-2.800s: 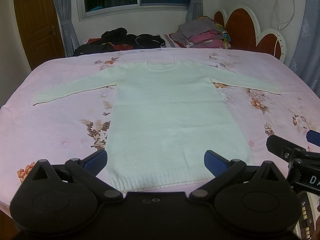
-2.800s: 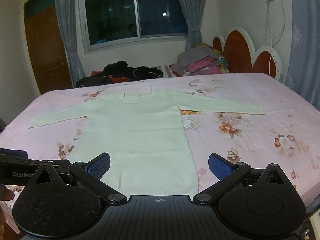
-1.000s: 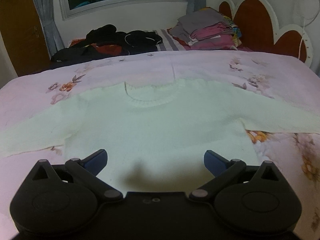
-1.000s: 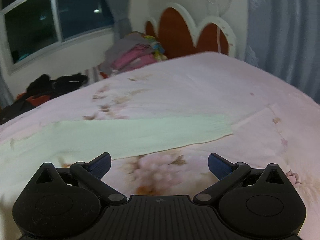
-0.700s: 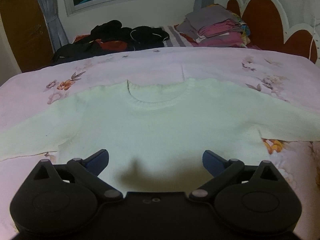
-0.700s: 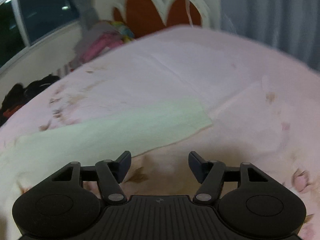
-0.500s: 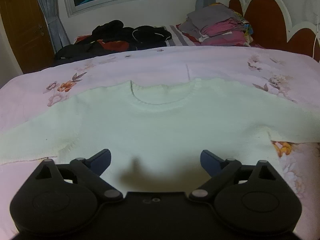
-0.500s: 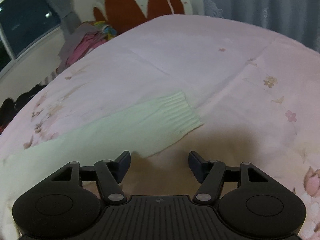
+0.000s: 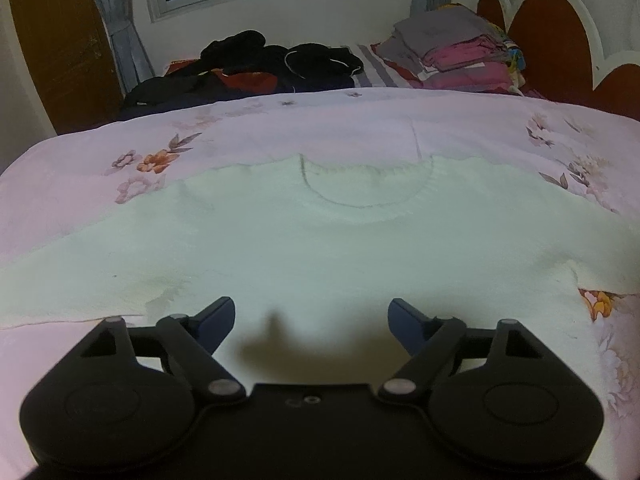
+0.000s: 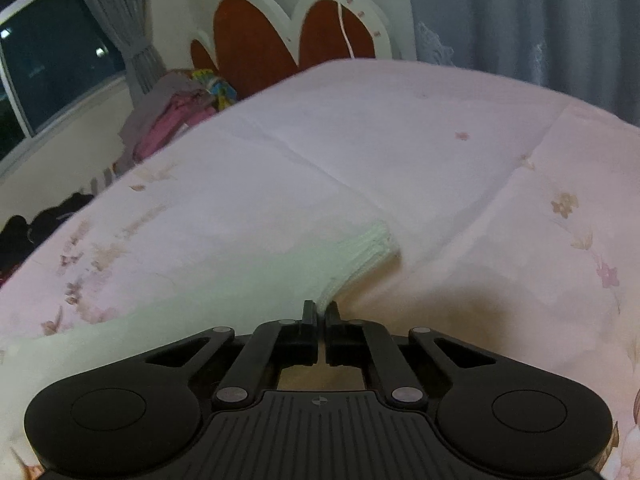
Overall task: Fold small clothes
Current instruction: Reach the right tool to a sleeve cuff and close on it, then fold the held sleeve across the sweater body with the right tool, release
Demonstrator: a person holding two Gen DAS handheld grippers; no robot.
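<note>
Right hand-held gripper (image 10: pixel 321 312) pinches the sweater (image 9: pixel 320 248) cuff (image 10: pixel 360 248) on the bed (image 10: pixel 400 128); left hand-held gripper (image 9: pixel 310 316) hovers over the chest, jaws wide but closing, nothing between them.

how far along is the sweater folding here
Barely started. Done: the pale green sweater lies spread flat on the pink floral bedspread, neckline up, no fold in it. In hand: the right gripper is shut on the edge of the sleeve near its ribbed cuff; the left gripper, jaws closing, holds nothing above the chest. Left: every fold.
</note>
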